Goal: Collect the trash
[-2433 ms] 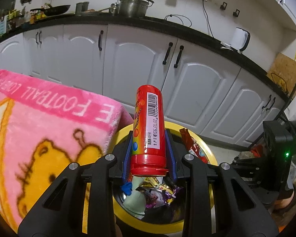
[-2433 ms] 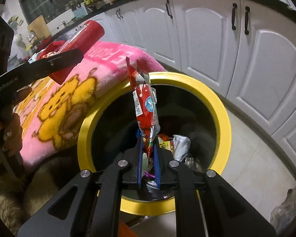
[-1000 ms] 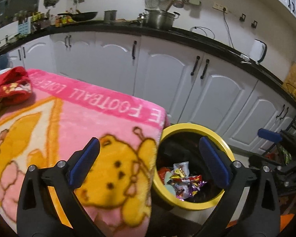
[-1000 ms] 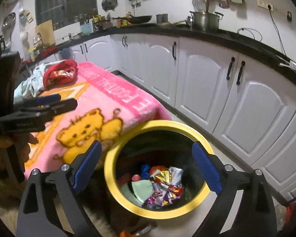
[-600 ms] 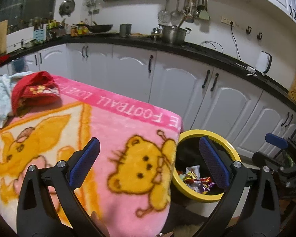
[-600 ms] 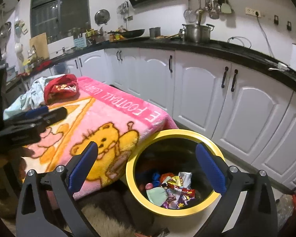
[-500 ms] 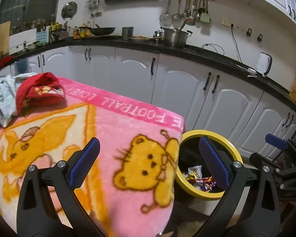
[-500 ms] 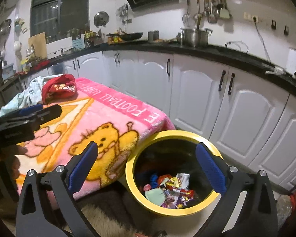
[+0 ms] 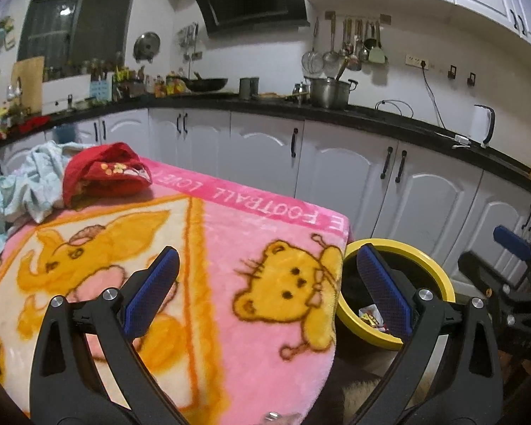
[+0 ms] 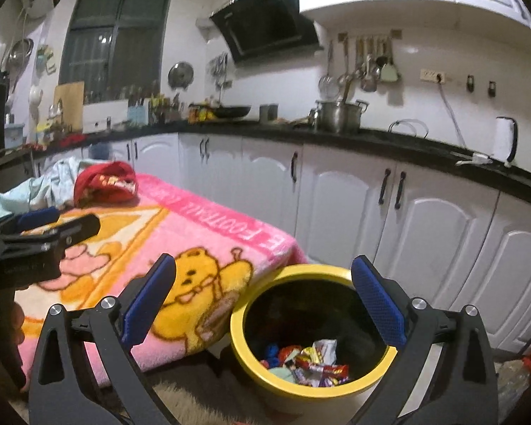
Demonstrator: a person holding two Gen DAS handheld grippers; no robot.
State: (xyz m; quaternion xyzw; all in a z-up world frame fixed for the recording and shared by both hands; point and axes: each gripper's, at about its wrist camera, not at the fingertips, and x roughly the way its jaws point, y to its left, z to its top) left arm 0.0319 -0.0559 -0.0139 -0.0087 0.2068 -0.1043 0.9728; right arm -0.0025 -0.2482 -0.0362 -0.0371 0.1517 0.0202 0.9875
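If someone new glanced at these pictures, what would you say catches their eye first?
The bright pink cartoon blanket fills the foreground. Right beside its corner stands the yellow-rimmed bin on the floor, with colourful wrappers in it. Both tools, left and right, are wide open and empty.

Left gripper (image 9: 267,290): fingers spread wide, blue pads (image 9: 151,292) facing each other across a big gap, nothing between them. Held roughly level, both fingers at even height.

Right gripper (image 10: 263,299): same pose, fingers fully apart, blue pads (image 10: 378,304) clear, nothing gripped.

In the right wrist view the left gripper sits off to the left of the right fingers, seen side-on, fingers pointing right. A fingertip of the person's hand (image 10: 17,317) shows just below it at the frame edge; grip not resolvable.
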